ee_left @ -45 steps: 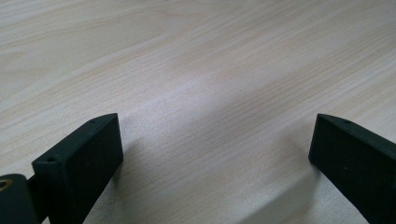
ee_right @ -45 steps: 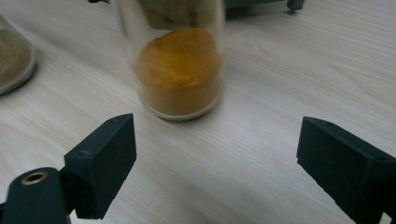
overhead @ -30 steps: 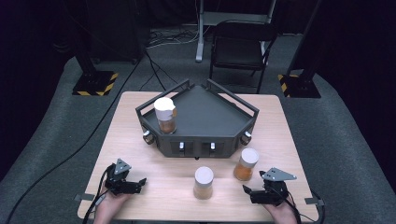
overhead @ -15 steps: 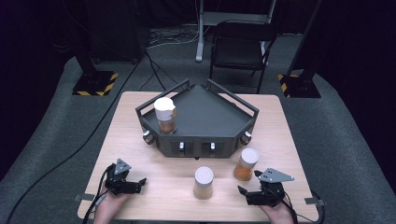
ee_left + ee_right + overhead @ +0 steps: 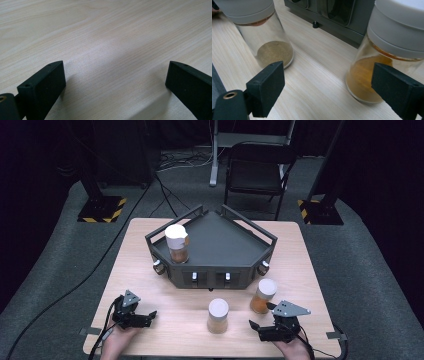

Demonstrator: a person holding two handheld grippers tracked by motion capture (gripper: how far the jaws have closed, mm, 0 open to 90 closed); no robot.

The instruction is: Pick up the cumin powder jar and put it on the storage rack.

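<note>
High view, right claw (image 5: 261,321) open, near two jars (image 5: 263,296).

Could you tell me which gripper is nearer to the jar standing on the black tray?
Left. The left gripper lies below the tray jar, near the table's front edge; the right gripper sits farther off toward the front right.

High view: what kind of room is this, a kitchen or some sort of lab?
Probably a lab or recording studio, not a kitchen: a lone wooden table on grey carpet with dark surroundings, stand bases marked with hazard stripes, cables on the floor, and a person holding the left gripper and right gripper.
</note>
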